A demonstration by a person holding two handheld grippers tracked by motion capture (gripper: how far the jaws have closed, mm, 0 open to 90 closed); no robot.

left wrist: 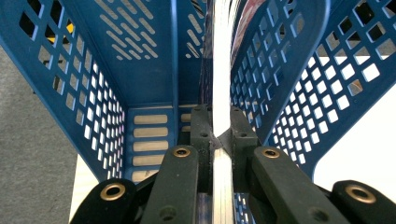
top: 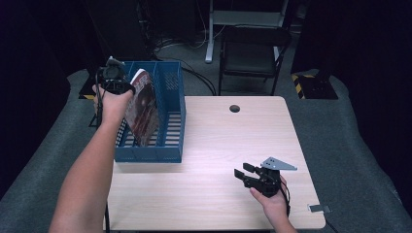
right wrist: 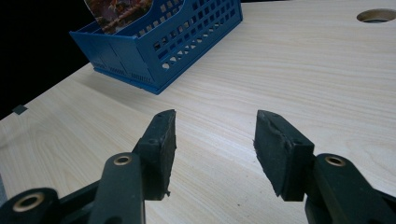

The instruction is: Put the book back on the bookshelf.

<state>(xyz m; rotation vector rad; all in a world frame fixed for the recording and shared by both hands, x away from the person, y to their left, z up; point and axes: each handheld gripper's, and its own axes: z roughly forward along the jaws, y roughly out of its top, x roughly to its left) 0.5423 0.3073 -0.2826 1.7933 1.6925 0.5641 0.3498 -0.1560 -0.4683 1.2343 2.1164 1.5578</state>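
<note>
A blue slotted file rack (top: 171, 116) stands on the left part of the wooden table (top: 228, 141). A magazine with a reddish-brown cover (top: 144, 109) stands tilted inside it. My left gripper (top: 114, 77) is at the rack's far left corner, shut on the magazine's top edge. In the left gripper view the white page edges (left wrist: 222, 84) run between the pressed pads (left wrist: 222, 142), down into the rack (left wrist: 149, 88). My right gripper (top: 244, 172) hovers low over the table's front right, open and with nothing between its pads (right wrist: 215, 135). The rack (right wrist: 159, 46) and magazine cover (right wrist: 116, 11) lie beyond it.
A round cable hole (top: 234, 108) sits near the table's far edge. Behind the table stands a black chair (top: 252, 53) and a white desk leg (top: 211, 34). A small grey tab (top: 318, 208) lies at the front right corner. Grey carpet surrounds the table.
</note>
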